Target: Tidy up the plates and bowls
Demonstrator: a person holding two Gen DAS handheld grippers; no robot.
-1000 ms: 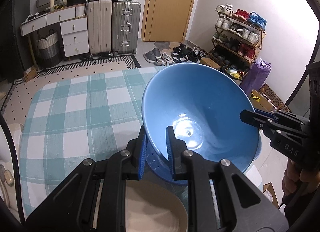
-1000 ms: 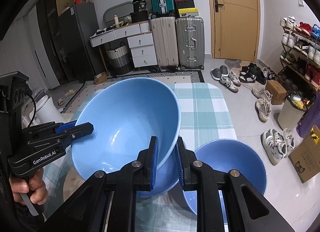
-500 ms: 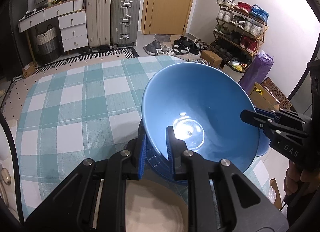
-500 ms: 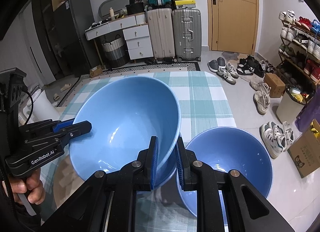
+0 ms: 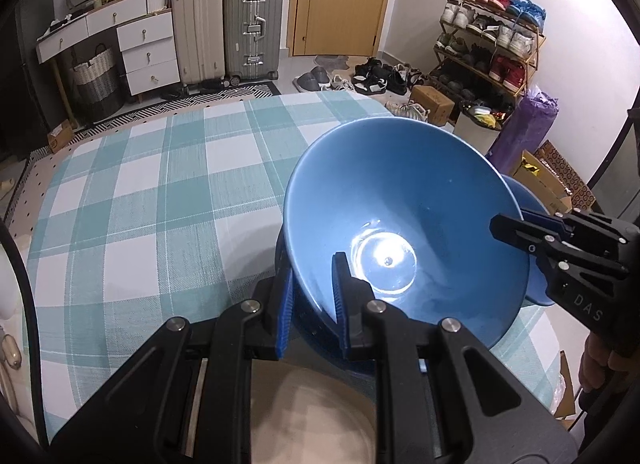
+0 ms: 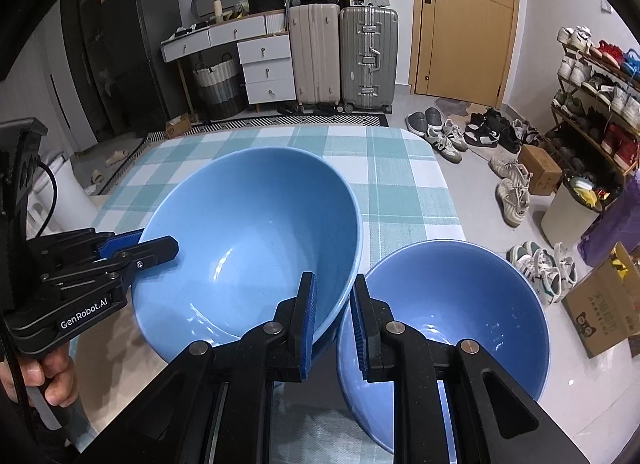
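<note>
Blue bowl (image 5: 404,224), large and glossy, is held between two black hand-held grippers over the near part of a table covered in a teal-and-white checked cloth (image 5: 160,184). The left gripper (image 5: 310,304) is clenched on the bowl's near rim in the left wrist view, one blue-padded finger outside the wall and one inside. The right gripper (image 6: 334,320) is likewise clamped on the opposite rim, with one finger inside the bowl and one outside. Each gripper also shows in the other's view, biting the far side of the bowl, with a person's hand (image 6: 44,376) wrapped round the handle of the left one.

Directly beneath the held bowl sits a darker blue bowl (image 5: 308,328); whether the two touch cannot be told. A pale beige plate (image 5: 312,416) lies on the cloth closest to the left camera, partly hidden by the gripper body. Just beside the held bowl, on its right, a second light blue bowl (image 6: 452,320) rests upright near the table's right edge.

Beyond the table, a patterned rug (image 5: 224,96) lies on the floor. Farther back stand two upright suitcases (image 6: 344,56), a white drawer unit (image 6: 268,68), a woven basket (image 6: 218,84) and a wooden door (image 6: 468,20). Along the right wall, a shoe rack (image 5: 488,44) holds many shoes, with more pairs scattered on the floor.
</note>
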